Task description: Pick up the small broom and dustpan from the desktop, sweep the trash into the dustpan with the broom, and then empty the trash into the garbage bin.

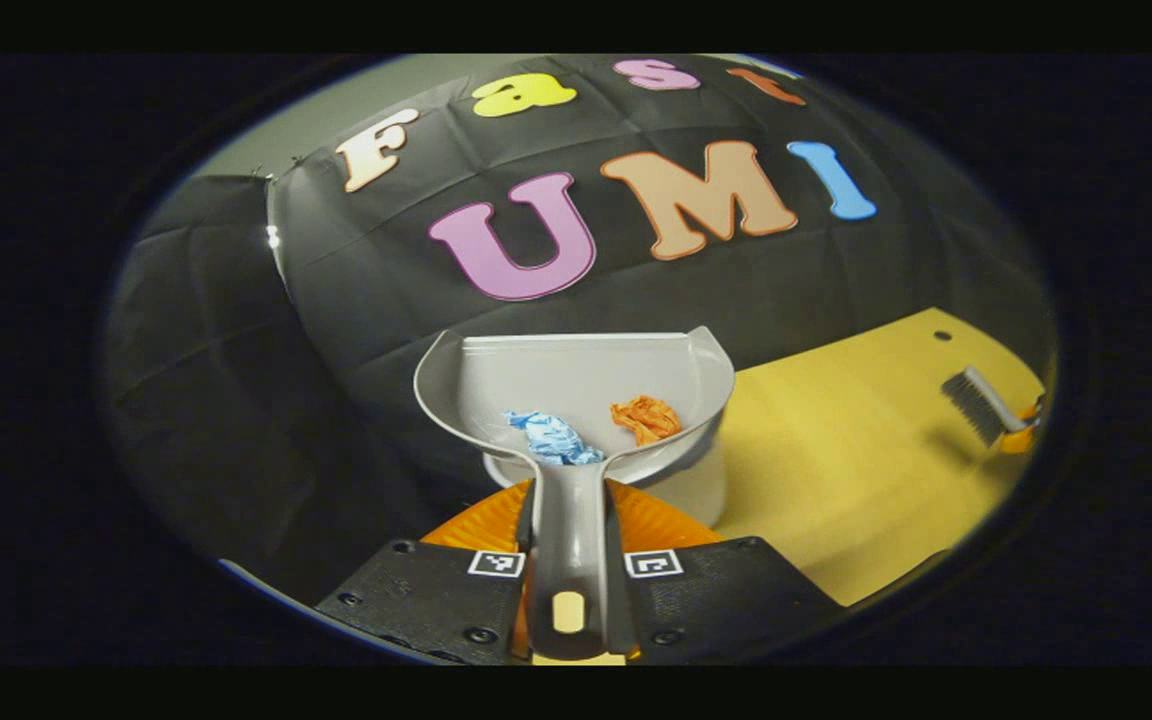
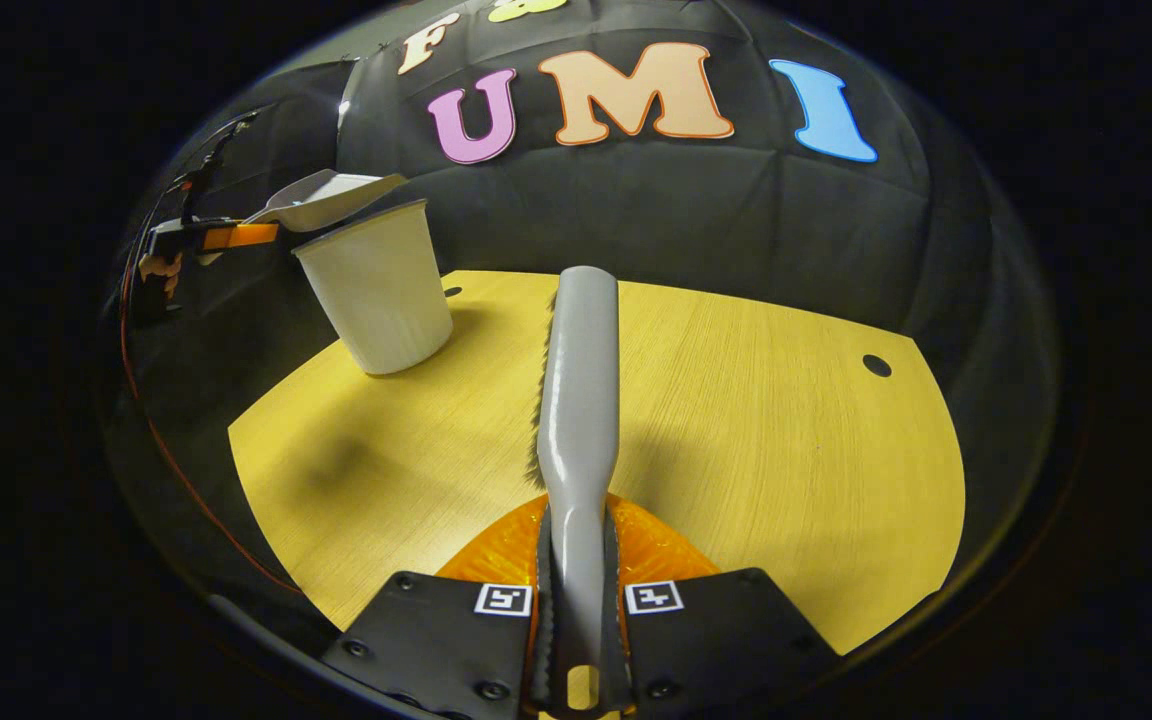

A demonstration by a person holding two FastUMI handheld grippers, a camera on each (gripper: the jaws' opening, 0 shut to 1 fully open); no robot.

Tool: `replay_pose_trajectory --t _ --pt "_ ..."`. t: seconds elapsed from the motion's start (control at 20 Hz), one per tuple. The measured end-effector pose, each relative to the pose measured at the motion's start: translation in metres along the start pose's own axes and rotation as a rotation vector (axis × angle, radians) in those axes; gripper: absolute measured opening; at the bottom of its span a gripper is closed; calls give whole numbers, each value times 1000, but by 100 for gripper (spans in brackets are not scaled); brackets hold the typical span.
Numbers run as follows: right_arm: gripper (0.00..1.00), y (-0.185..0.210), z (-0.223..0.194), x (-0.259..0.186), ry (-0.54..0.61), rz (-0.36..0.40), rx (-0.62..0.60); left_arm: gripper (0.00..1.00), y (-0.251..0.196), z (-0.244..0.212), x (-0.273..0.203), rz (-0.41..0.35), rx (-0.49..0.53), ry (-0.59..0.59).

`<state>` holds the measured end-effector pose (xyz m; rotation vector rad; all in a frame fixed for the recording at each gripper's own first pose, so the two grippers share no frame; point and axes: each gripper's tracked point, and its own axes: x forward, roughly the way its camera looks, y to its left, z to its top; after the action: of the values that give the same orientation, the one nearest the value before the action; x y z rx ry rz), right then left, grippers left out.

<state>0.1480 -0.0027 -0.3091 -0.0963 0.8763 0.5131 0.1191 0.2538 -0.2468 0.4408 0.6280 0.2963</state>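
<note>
Left gripper view, nearest first: left gripper (image 1: 570, 570), jaws clenched on the dustpan (image 1: 576, 400) handle, one finger pressing each side of it. The handle runs straight forward from the jaws to the pan, which is held in the air, open side up. Inside the pan: a crumpled blue scrap (image 1: 553, 438) at left and a crumpled orange scrap (image 1: 646, 417) at right, apart from each other, both near the handle end. Directly under and behind the pan sits the white garbage bin (image 1: 691, 480), its rim partly covered by the pan. The bin stands at the left edge of the yellow bench (image 1: 866, 470). Far right of that view: the broom (image 1: 976, 405) head, bristles dark, held above the bench.

Right gripper view, nearest first: right gripper (image 2: 579, 600), jaws clenched on the broom (image 2: 579, 400) handle, which extends forward over the bench (image 2: 756, 430), bristles along its left edge. Farther off at upper left: the garbage bin (image 2: 376, 290) upright on the bench corner, the dustpan (image 2: 321, 200) over its rim, and behind it the other gripper with a hand (image 2: 158, 270) on it.
</note>
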Motion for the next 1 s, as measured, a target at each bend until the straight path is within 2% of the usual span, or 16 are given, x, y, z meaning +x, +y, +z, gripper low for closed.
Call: replay_pose_trajectory --t 0.25,0.35,0.5,0.6,0.65,0.75,0.8,1.0 --pt "20 5 -10 12 36 -16 -4 22 42 -25 33 87 295 109" --pt "20 6 -11 14 47 -24 3 22 53 -21 32 139 513 119" --pt "20 8 -14 18 56 -33 1 22 55 -4 31 218 898 77" --pt "20 10 -14 18 53 -34 0 24 59 2 33 237 1060 66" --pt "20 10 -15 18 54 -34 -1 24 58 3 33 226 1094 64" --pt "20 11 -15 18 55 -36 -5 22 55 0 31 199 1082 74" --pt "20 11 -15 18 54 -38 -5 22 54 -2 30 189 1022 85" --pt "20 8 -14 14 45 -35 17 22 36 -12 24 131 656 80"
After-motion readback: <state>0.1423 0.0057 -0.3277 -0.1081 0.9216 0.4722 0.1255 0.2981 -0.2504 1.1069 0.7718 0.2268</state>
